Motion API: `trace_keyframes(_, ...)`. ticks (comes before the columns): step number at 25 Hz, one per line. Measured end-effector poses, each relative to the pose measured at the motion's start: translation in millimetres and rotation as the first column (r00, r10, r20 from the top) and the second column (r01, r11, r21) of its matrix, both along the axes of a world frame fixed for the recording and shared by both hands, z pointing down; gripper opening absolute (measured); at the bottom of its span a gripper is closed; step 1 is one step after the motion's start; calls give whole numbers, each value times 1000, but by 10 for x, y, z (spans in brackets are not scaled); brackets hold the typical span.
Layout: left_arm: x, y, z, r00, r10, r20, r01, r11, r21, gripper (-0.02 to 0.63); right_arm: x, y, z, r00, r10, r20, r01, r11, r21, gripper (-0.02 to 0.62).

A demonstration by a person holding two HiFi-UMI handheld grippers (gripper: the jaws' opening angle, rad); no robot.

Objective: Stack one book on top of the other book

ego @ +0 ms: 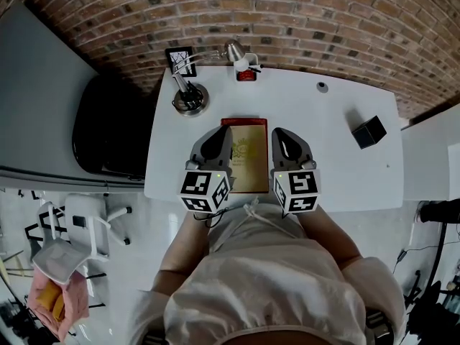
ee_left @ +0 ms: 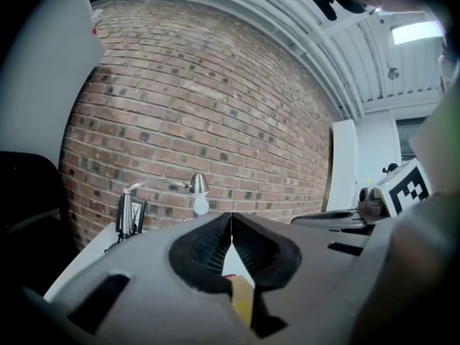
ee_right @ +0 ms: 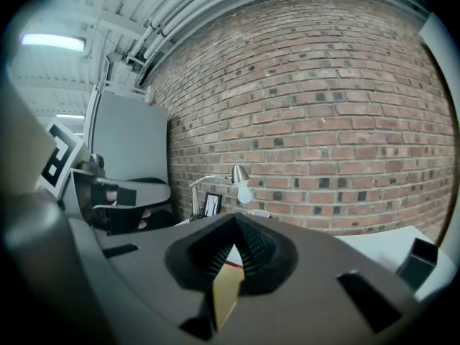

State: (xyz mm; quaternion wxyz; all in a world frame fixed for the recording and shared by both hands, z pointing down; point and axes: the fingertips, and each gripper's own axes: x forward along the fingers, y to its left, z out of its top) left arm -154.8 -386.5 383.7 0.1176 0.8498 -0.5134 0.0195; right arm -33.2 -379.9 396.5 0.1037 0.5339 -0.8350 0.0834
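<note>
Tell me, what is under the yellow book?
Past the far edge of the yellow book a red margin shows, probably a second book. The rest is covered, so I cannot be sure.

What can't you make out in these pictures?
Head view: the left gripper and right gripper cover the sides of the book, so a second book beneath is uncertain.
Head view: the cover's print is too small to read.
Both gripper views: shut jaws hide all but a sliver of the book.
</note>
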Motion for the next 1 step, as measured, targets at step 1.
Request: trace_keyframes(1,-7,-1,5,1000,-1,0,1,1000,-2,18,-4,3,3,1000,-1,1,1,1000,-2,26)
